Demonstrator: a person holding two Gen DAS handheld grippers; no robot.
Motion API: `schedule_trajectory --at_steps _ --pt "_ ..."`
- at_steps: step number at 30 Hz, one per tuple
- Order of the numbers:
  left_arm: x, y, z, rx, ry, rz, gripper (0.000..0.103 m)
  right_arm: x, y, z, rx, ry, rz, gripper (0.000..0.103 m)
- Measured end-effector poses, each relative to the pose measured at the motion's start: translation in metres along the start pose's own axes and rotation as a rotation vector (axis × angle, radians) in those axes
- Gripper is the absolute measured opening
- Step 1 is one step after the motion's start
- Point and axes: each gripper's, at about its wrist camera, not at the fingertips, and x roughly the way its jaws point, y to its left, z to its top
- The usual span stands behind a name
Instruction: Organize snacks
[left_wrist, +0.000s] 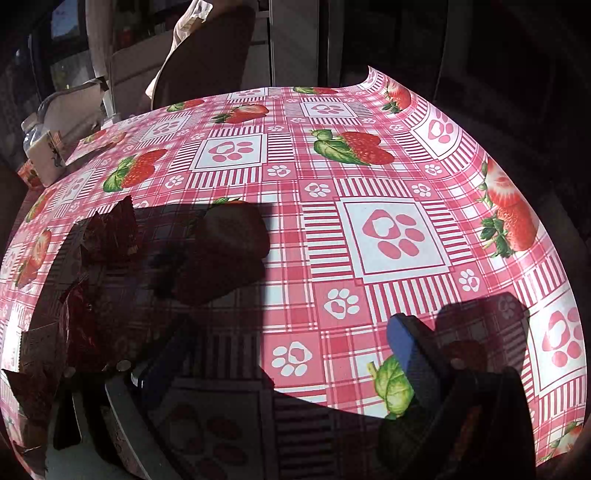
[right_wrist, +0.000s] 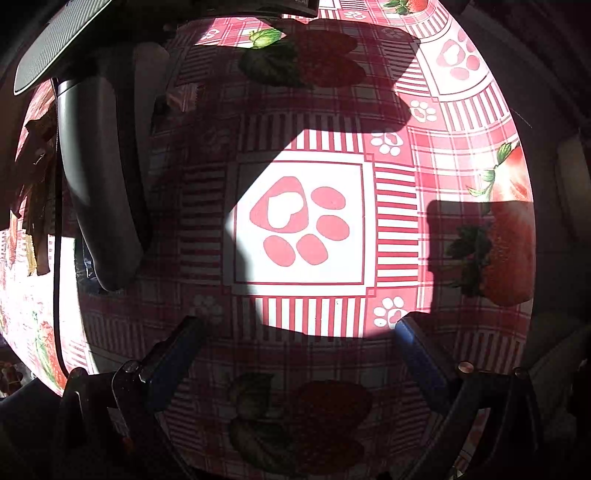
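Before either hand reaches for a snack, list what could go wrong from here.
1. The snack packets lie in deep shadow on the left of the left wrist view, so their edges are hard to judge; a grasp may miss or crush one.
2. The right gripper points down at bare tablecloth with open fingers and no snack between them; lowering would only snag the cloth.
3. The cloth's far corner curls up, so it may slide if dragged.

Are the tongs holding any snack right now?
No. The right tongs gape over bare tablecloth, and the left tongs are open too; the snack packets lie untouched.
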Motion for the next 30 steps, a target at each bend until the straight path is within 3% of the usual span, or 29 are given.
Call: schedule_trajectory --at_steps 14,30 --pt "0.0 0.0 0.0 0.0 0.0 0.0 0.103 0.001 0.001 0.007 -0.007 0.055 0.008 0.103" --pt "0.0 0.0 0.0 0.0 0.0 0.0 0.103 0.005 0.005 0.02 -0.009 0.047 -0.001 0.103"
